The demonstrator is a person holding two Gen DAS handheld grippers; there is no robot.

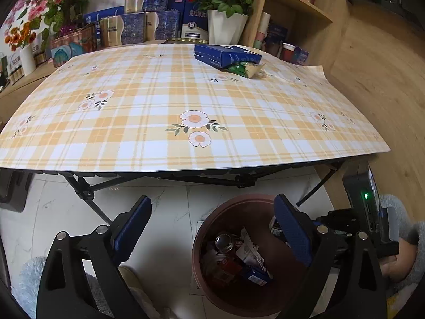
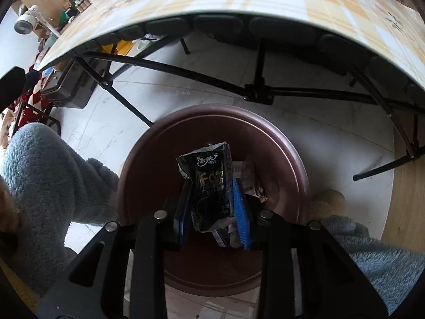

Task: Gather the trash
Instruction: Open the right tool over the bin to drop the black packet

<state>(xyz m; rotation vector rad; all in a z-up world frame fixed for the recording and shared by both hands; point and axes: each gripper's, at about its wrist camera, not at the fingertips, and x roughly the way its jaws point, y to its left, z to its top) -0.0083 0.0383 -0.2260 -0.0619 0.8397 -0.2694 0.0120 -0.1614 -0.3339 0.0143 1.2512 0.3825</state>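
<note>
A round brown trash bin [image 1: 209,220] stands on the floor by the table's near edge, with a can, papers and a blue box inside. My left gripper [image 1: 212,218] is open and empty, above the floor and bin. My right gripper [image 2: 212,186] is shut on a black tissue packet [image 2: 209,183] and holds it over the bin [image 2: 294,159]. On the far side of the table lie a blue box [image 1: 225,54] and a green wrapper [image 1: 245,69], touching each other.
The folding table has a yellow plaid cloth [image 1: 159,106] and black crossed legs [image 2: 257,93]. Boxes, flower pots [image 1: 225,29] and a wooden shelf [image 1: 297,13] stand behind it. A grey case [image 2: 69,85] sits on the floor under the table.
</note>
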